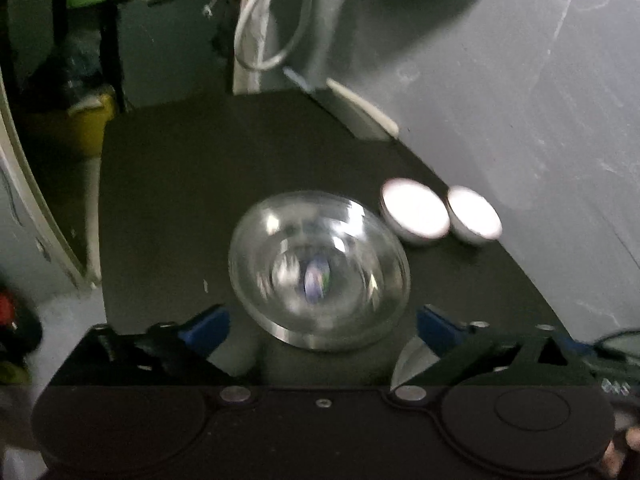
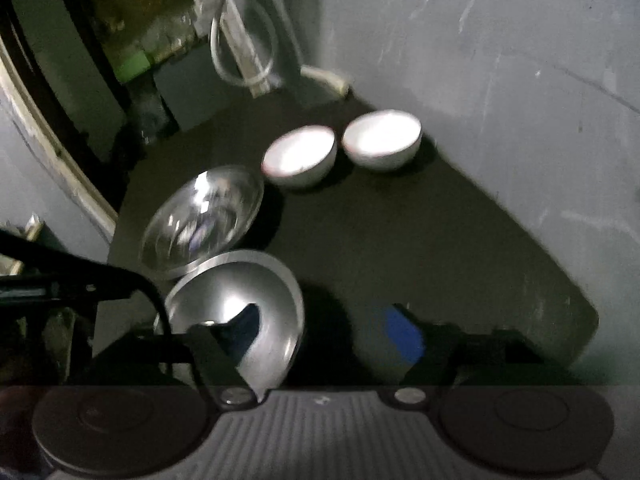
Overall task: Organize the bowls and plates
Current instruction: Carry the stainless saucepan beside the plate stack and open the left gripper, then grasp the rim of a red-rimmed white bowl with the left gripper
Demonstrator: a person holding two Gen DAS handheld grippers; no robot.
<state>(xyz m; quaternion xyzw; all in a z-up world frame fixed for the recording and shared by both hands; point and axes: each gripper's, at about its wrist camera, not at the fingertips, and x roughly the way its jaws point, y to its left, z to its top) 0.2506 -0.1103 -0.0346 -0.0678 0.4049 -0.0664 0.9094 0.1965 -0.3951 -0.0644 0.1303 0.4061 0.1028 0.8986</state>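
The left gripper (image 1: 322, 330) has its blue-tipped fingers (image 1: 206, 328) spread wide with nothing between them; it hangs over the near edge of the glass bowl (image 1: 320, 270), which sits upright on the black table (image 1: 180, 200) and shows up blurry; the jaws aren't touching it as far as I can see. From that bowl, at about 2 o'clock, there are two white bowls (image 1: 416, 214) (image 1: 474, 216), side by side, just about touching each other, close to the table's right edge; the nearer one sits just beside the glass bowl's rim. At 5 o'clock of the glass bowl a bit of steel bowl (image 1: 410, 364) peeks out behind the left gripper's right finger.

The right gripper (image 2: 320, 340) is also spread wide; its left finger (image 2: 224, 344) dips down inside the steel bowl (image 2: 240, 308), dark against the shiny inside, while the right finger (image 2: 404, 336) stands well clear on the bare table (image 2: 440, 248); so it isn't pinching the bowl, just one finger over or in it; can't tell if it touches the metal. At 11 o'clock from the steel bowl sits the glass bowl (image 2: 204, 220), rims just about meeting; further out at 1 o'clock are the two white bowls (image 2: 300, 156) (image 2: 382, 142), both upright. Beyond the table's far end, at 12 o'clock, a looped white cable (image 2: 244, 52) hangs against a grey wall (image 2: 500, 80).
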